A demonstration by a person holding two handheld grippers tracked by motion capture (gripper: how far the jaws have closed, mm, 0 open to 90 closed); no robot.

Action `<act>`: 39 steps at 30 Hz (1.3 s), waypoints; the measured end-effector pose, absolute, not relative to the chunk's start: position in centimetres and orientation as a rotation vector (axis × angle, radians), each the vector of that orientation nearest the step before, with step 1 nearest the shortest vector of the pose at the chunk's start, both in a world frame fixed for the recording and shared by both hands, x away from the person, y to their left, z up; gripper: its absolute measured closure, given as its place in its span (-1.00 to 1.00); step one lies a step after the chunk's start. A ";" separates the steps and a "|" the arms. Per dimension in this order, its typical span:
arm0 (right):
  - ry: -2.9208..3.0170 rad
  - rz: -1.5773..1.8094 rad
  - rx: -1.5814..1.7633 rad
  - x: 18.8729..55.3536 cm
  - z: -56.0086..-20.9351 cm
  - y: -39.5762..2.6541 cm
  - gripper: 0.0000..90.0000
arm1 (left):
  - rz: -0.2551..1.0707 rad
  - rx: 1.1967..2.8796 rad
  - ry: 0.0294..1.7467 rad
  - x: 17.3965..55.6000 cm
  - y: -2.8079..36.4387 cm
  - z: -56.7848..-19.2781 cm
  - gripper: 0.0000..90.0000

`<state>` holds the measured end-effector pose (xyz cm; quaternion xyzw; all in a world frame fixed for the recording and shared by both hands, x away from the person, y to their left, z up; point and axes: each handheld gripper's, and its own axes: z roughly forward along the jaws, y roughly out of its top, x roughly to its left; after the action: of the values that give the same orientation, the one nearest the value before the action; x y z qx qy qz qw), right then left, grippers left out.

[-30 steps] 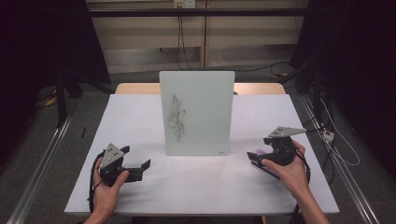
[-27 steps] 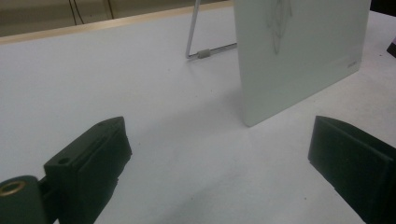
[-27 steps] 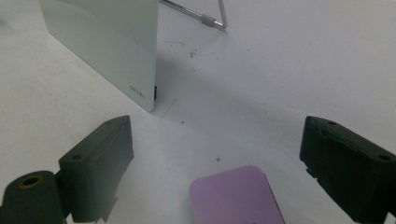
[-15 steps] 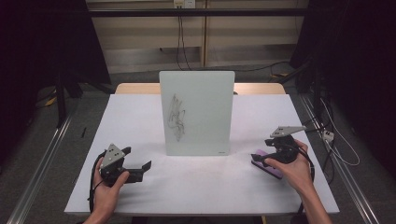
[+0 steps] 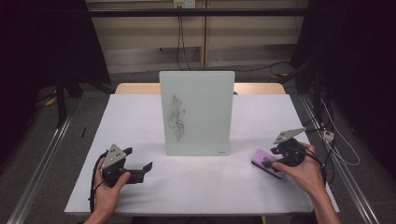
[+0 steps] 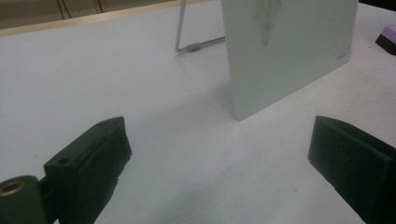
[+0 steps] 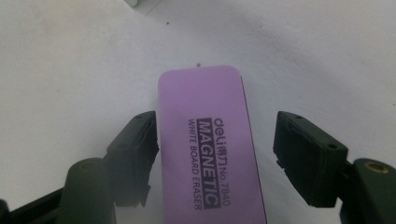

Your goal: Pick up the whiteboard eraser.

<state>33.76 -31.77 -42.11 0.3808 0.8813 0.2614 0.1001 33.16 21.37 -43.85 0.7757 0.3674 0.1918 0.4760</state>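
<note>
Eraser (image 7: 210, 144) sits between the closing right gripper (image 7: 215, 140), not yet clamped; an off-centre squeeze could twist it away.

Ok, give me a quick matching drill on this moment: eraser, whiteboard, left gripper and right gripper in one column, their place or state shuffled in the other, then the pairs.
Things:
1. eraser
2. whiteboard
3. left gripper
4. right gripper

States:
A. stands upright mid-table with a dark scribble on it
B. jaws wide open over bare table, nothing between them
C. purple, lying flat near the table's right edge
D. jaws astride the eraser, have just been closing; a gap shows at one jaw

Pairs: 1-C, 2-A, 3-B, 4-D
</note>
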 end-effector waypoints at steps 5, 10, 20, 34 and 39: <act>2.641 0.727 1.106 33.8 -42.4 -31.6 -0.23 | 0.461 1.900 0.901 33.2 21.5 -43.9 -0.89; 2.673 0.688 1.081 33.8 -42.7 -31.2 -0.14 | 0.472 1.912 0.886 33.2 21.3 -43.9 -0.89; 2.691 0.646 1.051 33.9 -42.8 -31.0 -0.08 | 0.469 1.907 0.894 33.2 21.5 -43.9 -0.89; 2.652 0.707 1.086 34.3 -42.4 -30.9 -0.07 | 0.481 1.916 0.895 33.0 21.7 -44.0 -0.89; 2.605 0.787 1.124 34.2 -41.9 -30.9 -0.07 | 0.476 1.909 0.902 33.0 21.9 -44.1 -0.89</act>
<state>34.24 -30.91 -41.95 0.3799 0.8804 0.2661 0.0983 32.98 21.87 -44.06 0.7787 0.3680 0.1942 0.4695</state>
